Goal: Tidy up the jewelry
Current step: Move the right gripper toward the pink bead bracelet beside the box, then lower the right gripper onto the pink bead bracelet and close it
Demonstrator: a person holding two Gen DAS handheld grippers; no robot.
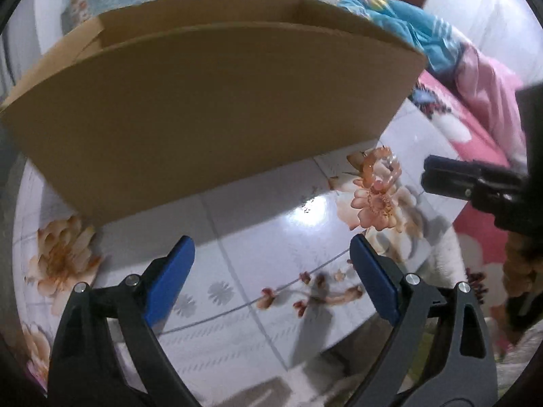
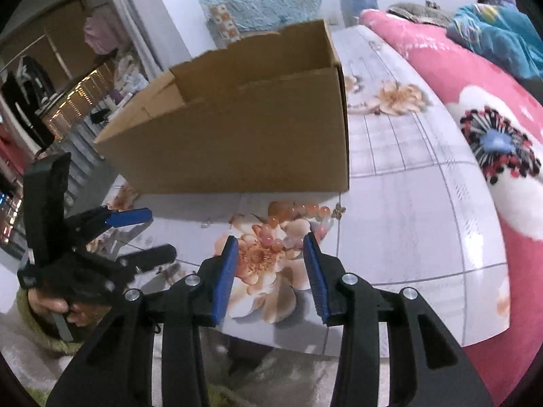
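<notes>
Nearest the worktop's (image 2: 407,203) front edge, the right gripper (image 2: 269,261) hovers with jaws partly apart and empty, just short of an orange bead bracelet (image 2: 298,218) lying on the floral surface. Alongside, the left gripper (image 1: 271,271) gapes wide, holding nothing. Behind the bracelet stands an open cardboard box (image 2: 237,135).
</notes>
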